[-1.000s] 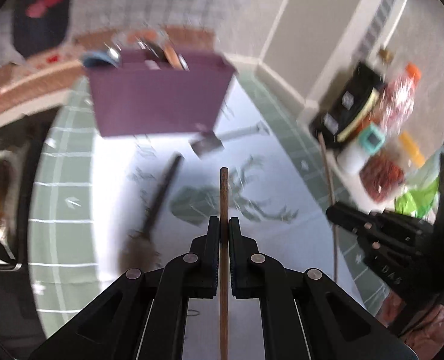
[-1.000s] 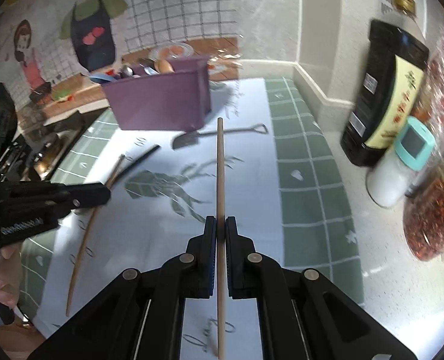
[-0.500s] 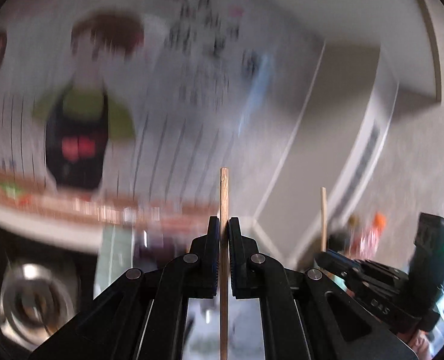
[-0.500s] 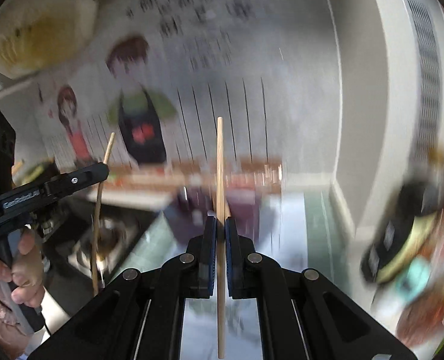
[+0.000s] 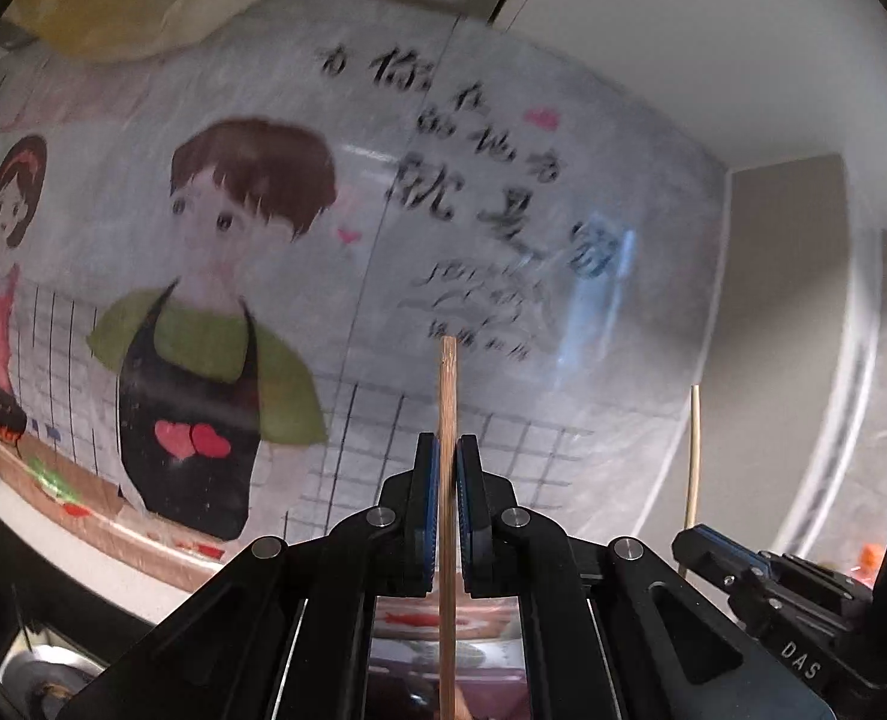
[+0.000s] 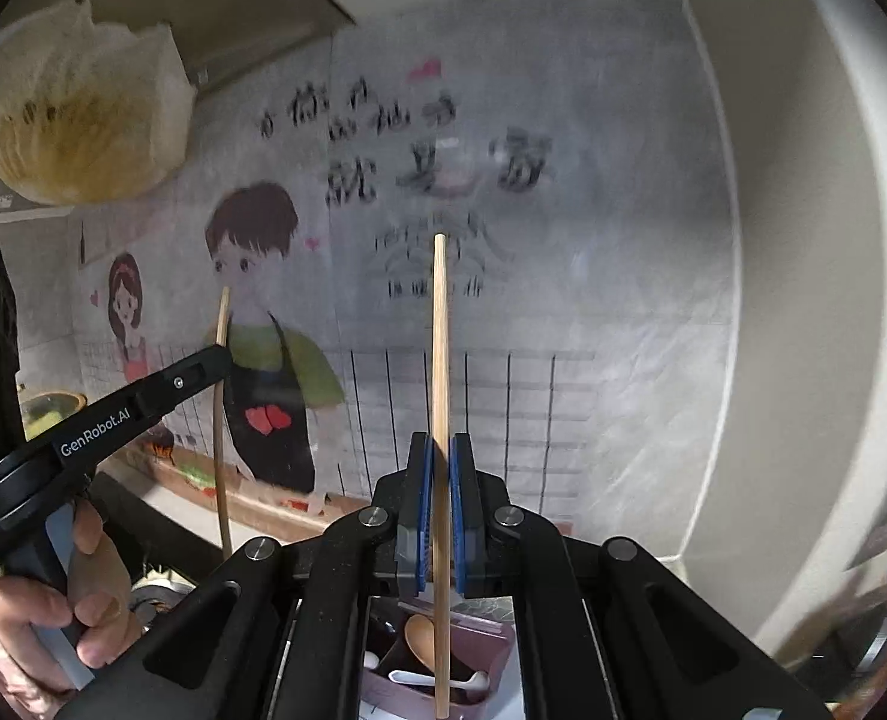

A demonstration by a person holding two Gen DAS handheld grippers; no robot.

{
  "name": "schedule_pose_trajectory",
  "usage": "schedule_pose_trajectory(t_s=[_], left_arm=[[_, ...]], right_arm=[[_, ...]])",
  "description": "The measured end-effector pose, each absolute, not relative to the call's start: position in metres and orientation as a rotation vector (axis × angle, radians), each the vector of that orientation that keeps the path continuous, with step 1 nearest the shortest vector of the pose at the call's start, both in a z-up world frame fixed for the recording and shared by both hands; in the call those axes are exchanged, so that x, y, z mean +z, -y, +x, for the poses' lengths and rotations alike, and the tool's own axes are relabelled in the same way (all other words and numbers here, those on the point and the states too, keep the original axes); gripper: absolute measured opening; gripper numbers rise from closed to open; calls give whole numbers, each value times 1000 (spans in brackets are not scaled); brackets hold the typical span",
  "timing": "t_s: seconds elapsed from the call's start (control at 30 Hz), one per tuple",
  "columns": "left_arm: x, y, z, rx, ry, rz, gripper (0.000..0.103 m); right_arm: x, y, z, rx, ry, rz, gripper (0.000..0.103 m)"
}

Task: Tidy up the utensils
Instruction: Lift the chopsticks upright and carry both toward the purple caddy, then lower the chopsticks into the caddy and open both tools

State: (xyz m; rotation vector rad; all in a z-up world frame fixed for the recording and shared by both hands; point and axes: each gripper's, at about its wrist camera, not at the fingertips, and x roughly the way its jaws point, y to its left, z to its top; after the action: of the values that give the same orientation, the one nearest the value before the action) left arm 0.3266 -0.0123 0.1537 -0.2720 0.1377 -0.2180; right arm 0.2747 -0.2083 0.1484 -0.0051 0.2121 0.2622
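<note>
My left gripper [image 5: 447, 450] is shut on a wooden chopstick [image 5: 447, 396] held upright, its tip in front of the wall picture. My right gripper [image 6: 437, 450] is shut on a second wooden chopstick [image 6: 439, 330], also upright. Its lower end hangs over the purple utensil box [image 6: 491, 642], which holds a wooden spoon [image 6: 422, 636] and a white spoon [image 6: 425, 677]. In the right wrist view the left gripper [image 6: 218, 354] and its chopstick [image 6: 221, 420] show at the left. In the left wrist view the right gripper [image 5: 686, 540] and its chopstick [image 5: 692, 450] show at the right.
A wall sheet with a cartoon boy in a black apron [image 5: 203, 360] and black writing fills the background. A plastic bag [image 6: 71, 120] hangs at the upper left under a cabinet. A grey wall corner [image 6: 773, 300] stands at the right.
Both grippers have tilted up from the table mat to upright, each still holding its chopstick. The purple box has gone from ahead to below the grippers.
</note>
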Motion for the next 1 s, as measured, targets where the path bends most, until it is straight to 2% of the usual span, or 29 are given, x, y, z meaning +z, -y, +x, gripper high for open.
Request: schedule_pose_trajectory(t_s=[0.33,0.53,0.83,0.9,0.93,0.97,1.0], left_arm=[[98,21,369,-163,-171,-249,6],[75,25,380,-127,-167,-241,6],[33,32,373,-166,-388,-204,8],[27,29,371,-172,-437,-213,13],[25,28,369,-176,-454,-221,16],[25,26,365,-180,-468,-226,23],[26,25,362,-186,-479,-226,31]], right_arm=[[74,206,347,278,-305,10,5],[41,202,360,277,-340,-7,5],[-9,195,352,303,-471,-53,5],[-16,198,350,314,-505,-41,11],[-19,199,349,321,-525,-36,20],[-21,202,347,332,-545,-28,27],[-21,204,345,339,-555,-22,41]])
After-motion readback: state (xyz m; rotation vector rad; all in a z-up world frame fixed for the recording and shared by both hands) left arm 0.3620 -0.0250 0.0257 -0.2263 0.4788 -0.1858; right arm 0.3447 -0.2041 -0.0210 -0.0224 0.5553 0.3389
